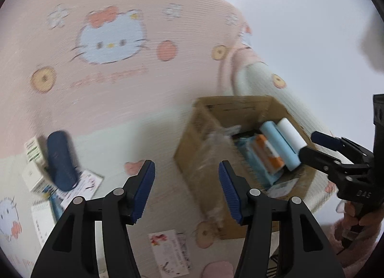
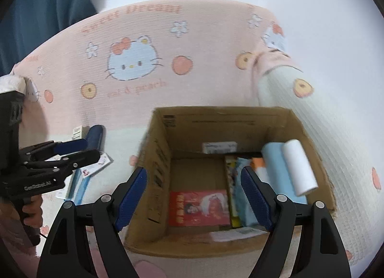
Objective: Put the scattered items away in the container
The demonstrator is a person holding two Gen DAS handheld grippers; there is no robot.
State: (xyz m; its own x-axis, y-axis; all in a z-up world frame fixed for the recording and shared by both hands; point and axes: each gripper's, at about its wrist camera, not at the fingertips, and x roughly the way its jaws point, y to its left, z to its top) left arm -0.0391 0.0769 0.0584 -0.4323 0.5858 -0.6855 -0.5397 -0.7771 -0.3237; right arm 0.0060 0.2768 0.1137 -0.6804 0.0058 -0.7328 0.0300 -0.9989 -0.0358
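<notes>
Currently both grippers stand wide-jawed, gripping nothing: right gripper [image 2: 193, 196] over the cardboard box [image 2: 165, 134] (white roll [image 2: 300, 167] inside), left gripper [image 1: 187, 189] beside it.

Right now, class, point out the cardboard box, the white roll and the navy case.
Box [image 2: 223, 119]: right wrist view, on its far inner wall.
White roll [image 2: 300, 167]: right wrist view, mid-length on its side.
Navy case [image 1: 61, 160]: left wrist view, middle of its top.

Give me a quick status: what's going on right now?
Left gripper and right gripper open, empty. Cardboard box part filled, white roll on top. Navy case and papers outside. Nothing in the way.
</notes>
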